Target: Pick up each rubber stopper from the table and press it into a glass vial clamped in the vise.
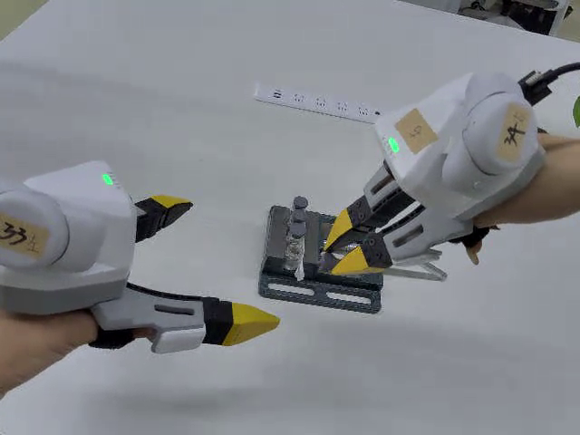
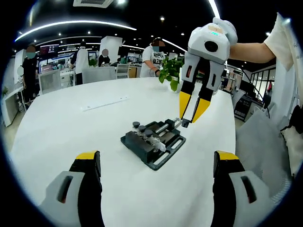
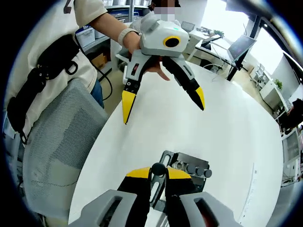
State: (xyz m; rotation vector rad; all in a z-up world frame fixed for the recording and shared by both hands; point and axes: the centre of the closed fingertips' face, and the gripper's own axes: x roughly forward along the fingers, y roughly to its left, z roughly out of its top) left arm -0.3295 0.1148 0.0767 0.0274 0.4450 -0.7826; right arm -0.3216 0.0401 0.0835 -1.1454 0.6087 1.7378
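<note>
A dark vise (image 1: 313, 288) stands mid-table and clamps a row of glass vials (image 1: 294, 252) topped with grey rubber stoppers (image 1: 299, 216). The stoppers (image 2: 142, 128) also appear in the left gripper view. My right gripper (image 1: 346, 246) is at the vise's right end. In the right gripper view its jaws (image 3: 158, 172) are closed around the vise's handle rod, whose black knob (image 3: 158, 169) sits just above the tips. My left gripper (image 1: 213, 265) hovers open to the left of the vise, with nothing between its fingers. It faces the vise (image 2: 151, 142).
A white power strip (image 1: 317, 102) lies on the white table (image 1: 163, 109) behind the vise. A grey mesh chair (image 3: 61, 151) stands off the table's edge by the person. Other people, desks and a green plant (image 2: 170, 71) are in the background.
</note>
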